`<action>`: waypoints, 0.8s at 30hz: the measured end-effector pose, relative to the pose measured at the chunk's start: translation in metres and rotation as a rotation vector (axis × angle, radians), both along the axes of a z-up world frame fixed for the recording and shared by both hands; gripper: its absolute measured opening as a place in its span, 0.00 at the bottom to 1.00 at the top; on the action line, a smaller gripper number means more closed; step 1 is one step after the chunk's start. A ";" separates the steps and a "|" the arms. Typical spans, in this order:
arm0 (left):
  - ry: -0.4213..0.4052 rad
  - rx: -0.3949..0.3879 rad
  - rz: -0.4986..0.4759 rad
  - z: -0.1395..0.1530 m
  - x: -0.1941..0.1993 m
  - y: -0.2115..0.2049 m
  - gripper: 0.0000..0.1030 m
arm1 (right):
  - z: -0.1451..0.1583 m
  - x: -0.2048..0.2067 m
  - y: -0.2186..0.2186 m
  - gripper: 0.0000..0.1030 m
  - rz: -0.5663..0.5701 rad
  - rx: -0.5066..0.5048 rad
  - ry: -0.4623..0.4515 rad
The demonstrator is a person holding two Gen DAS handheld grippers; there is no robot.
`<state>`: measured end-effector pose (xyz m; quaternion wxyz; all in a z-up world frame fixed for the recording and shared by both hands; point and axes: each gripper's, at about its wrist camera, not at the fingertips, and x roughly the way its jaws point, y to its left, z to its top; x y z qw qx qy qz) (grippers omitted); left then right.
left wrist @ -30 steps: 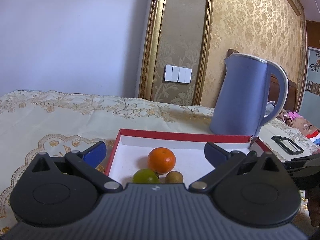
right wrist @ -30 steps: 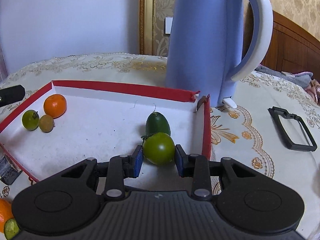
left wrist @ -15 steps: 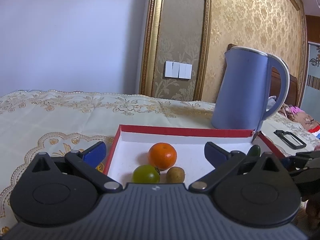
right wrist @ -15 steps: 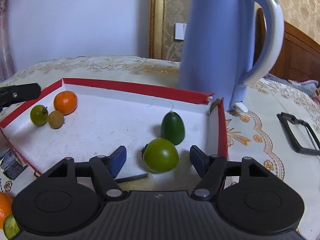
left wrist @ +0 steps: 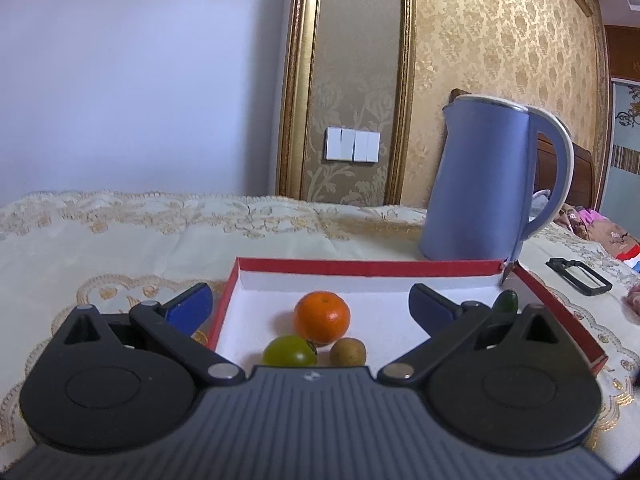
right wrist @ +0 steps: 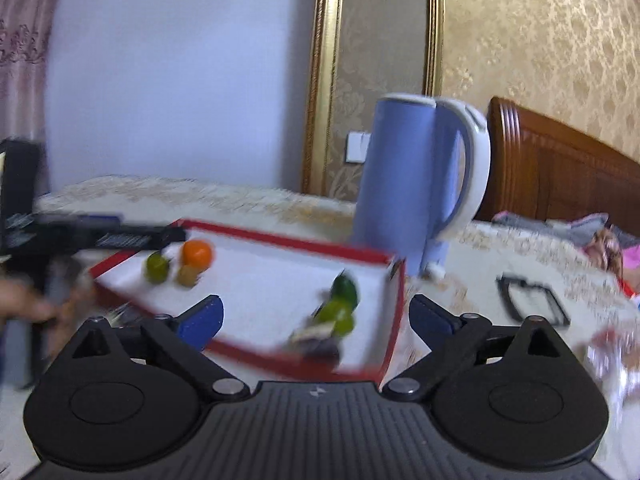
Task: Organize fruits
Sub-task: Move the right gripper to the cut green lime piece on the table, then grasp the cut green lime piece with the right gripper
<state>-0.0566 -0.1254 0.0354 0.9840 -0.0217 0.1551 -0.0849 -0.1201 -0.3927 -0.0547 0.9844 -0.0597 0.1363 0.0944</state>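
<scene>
One orange, one kiwi, perhaps three green fruits, one kettle.

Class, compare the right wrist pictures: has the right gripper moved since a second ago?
Yes. The right gripper has let go and pulled back from the green tomato; the red tray and kettle look farther away.

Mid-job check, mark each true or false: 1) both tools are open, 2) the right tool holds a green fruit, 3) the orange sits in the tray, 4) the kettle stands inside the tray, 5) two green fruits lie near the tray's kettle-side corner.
1) Left tool and right tool are open: true.
2) The right tool holds a green fruit: false; it is empty.
3) The orange sits in the tray: true.
4) The kettle stands inside the tray: false; it stands behind it, on the tablecloth.
5) Two green fruits lie near that corner: true.
</scene>
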 end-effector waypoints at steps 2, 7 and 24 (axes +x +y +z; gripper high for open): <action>-0.016 0.006 0.012 0.001 -0.001 0.001 1.00 | -0.009 -0.016 0.004 0.97 0.033 0.020 0.038; 0.002 -0.007 0.041 -0.001 0.003 0.007 1.00 | -0.032 -0.035 0.031 0.96 0.115 0.004 0.105; 0.007 -0.001 0.020 -0.001 0.003 0.005 1.00 | -0.056 -0.005 0.076 0.32 0.181 -0.099 0.189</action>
